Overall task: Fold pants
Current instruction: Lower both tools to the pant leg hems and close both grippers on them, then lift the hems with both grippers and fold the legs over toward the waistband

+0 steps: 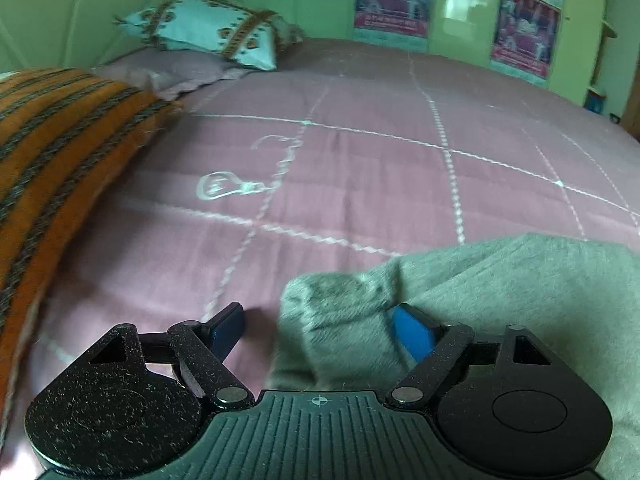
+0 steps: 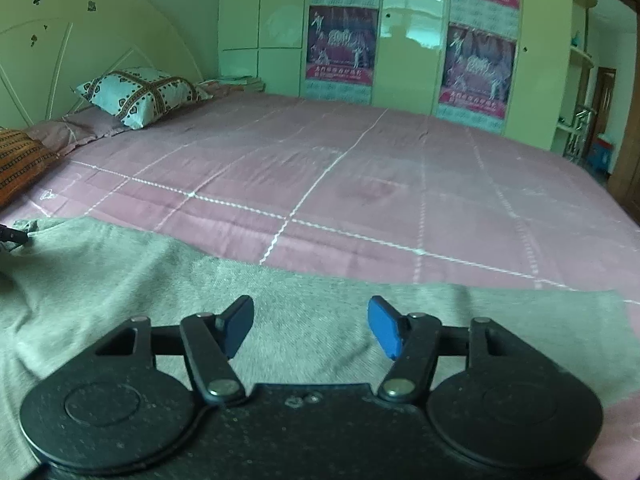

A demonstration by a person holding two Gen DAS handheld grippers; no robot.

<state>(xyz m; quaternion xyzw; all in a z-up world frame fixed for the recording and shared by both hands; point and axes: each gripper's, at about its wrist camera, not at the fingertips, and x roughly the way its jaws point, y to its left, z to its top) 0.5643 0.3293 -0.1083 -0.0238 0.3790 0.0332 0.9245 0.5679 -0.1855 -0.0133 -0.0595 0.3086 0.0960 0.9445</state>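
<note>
Pink bedspread covers the bed; pillows lie at its head edge, wardrobe beyond. Grey pants lie along the near edge. Left gripper straddles a bunched fold, jaws apart; right gripper hovers above the pants, jaws apart.

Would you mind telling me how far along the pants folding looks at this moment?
Early on. Done: the grey pants lie spread on the pink bedspread. In hand: the left claw has a bunched end of the pants between its fingers; the right claw stands open over the cloth. Left: no finished fold shows yet.
</note>
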